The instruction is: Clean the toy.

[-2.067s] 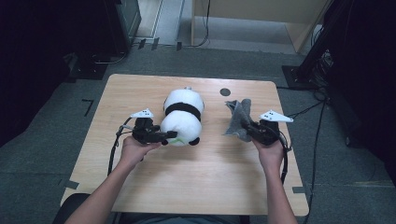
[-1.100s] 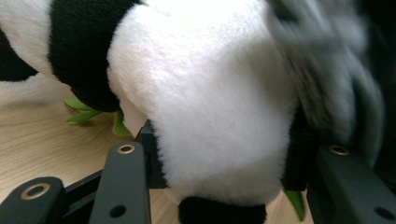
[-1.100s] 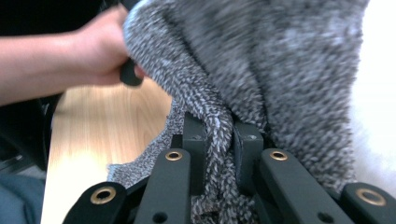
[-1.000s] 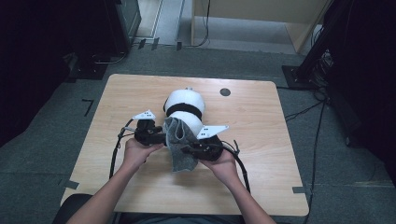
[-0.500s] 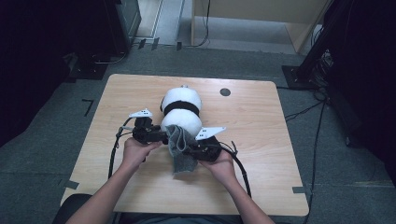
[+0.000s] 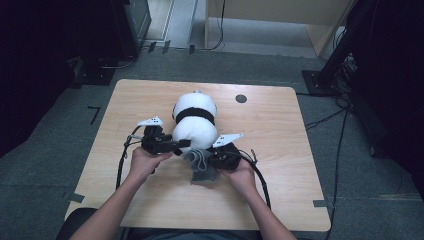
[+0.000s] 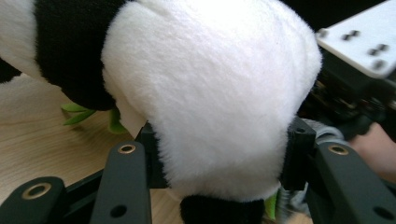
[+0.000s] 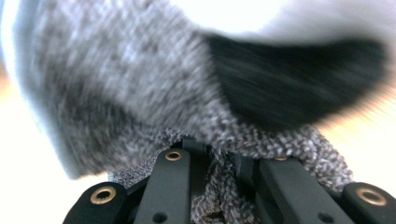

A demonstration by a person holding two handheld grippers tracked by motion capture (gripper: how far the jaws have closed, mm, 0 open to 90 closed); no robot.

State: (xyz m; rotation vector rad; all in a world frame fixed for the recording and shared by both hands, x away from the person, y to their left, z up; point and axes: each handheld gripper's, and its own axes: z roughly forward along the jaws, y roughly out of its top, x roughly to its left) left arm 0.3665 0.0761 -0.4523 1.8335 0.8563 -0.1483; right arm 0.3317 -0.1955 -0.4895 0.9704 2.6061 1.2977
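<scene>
Dressing step, by the look of it: grey knitted garment [image 6: 201, 166] being brought to the near end of the black-and-white plush panda [image 6: 195, 122] lying mid-tabletop [image 6: 280, 150].

Left tool [image 6: 184, 143] clamped on the panda's white rounded near end, jaws partly closed and sunk into the fur on both sides, as seen in the left gripper view [image 7: 219, 93]. Right tool [image 6: 212, 161] pinched tight on a bunched fold of the grey knit [image 8: 140, 93], jaws nearly together.

Best done by holding the panda steady and slightly raised with the left tool, opening of the knit kept facing the plush end, then drawn over evenly without snagging or twisting. Worth keeping the grip on the hem only, not on fur.

Knit just beside the panda's near end, touching or nearly so, directly ahead of the right tool; exact contact hard to tell through blur.
</scene>
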